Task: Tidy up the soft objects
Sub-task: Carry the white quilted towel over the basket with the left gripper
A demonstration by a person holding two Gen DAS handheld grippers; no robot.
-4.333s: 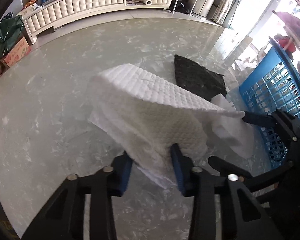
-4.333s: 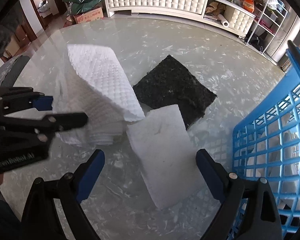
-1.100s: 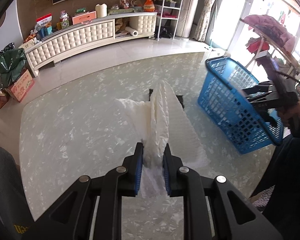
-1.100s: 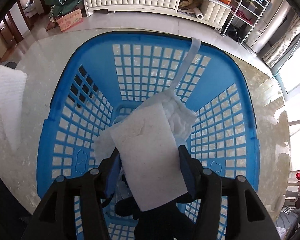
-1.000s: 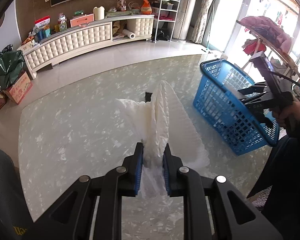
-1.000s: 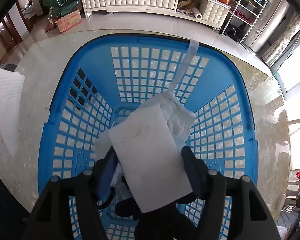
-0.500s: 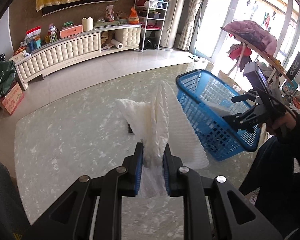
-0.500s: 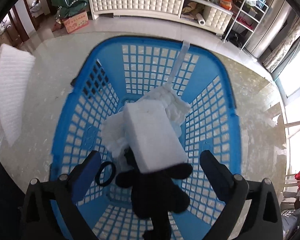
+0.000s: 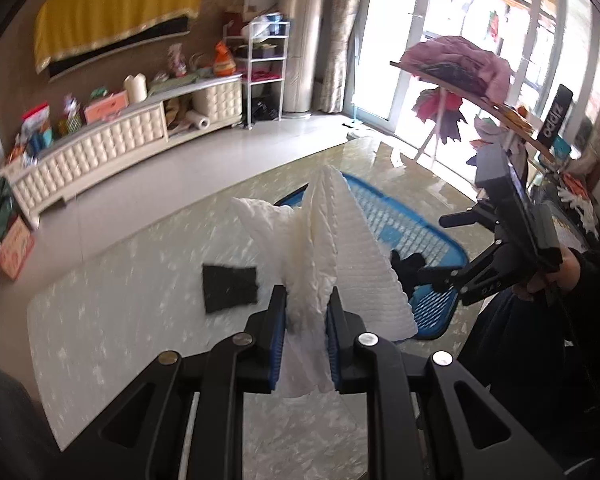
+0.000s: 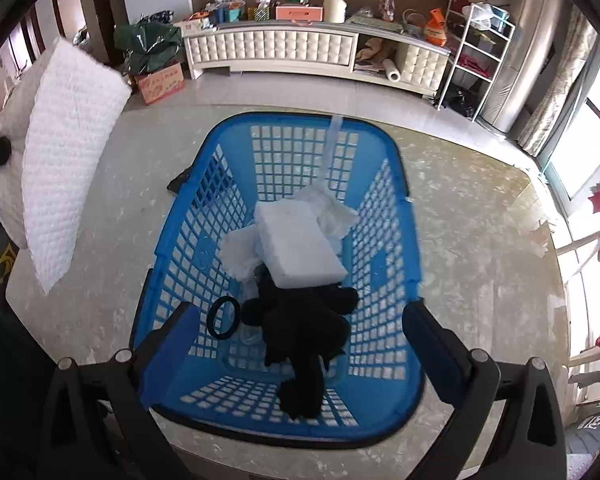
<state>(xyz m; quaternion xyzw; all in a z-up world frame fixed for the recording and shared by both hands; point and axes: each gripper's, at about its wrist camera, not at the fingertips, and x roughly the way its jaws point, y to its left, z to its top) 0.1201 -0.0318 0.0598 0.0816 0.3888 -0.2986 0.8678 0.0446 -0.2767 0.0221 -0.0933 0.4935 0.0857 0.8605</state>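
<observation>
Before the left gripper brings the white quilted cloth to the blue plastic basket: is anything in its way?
Nothing visible blocks it. The blue plastic basket is open on top, holding other items, and the right gripper, jaws open, hangs above it and should move aside. The left gripper holds the white quilted cloth.

"ZIPPO" runs up a black sign (image 9: 555, 119) (by the window, white letters).

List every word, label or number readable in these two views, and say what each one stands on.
"ZIPPO": white letters on the black upright sign by the window, left wrist view.
Red print on the cardboard box on the floor: too blurred to read.
Packages on the long white cabinet: too small to read.
White print at the right wrist view's lower right corner: unreadable.
</observation>
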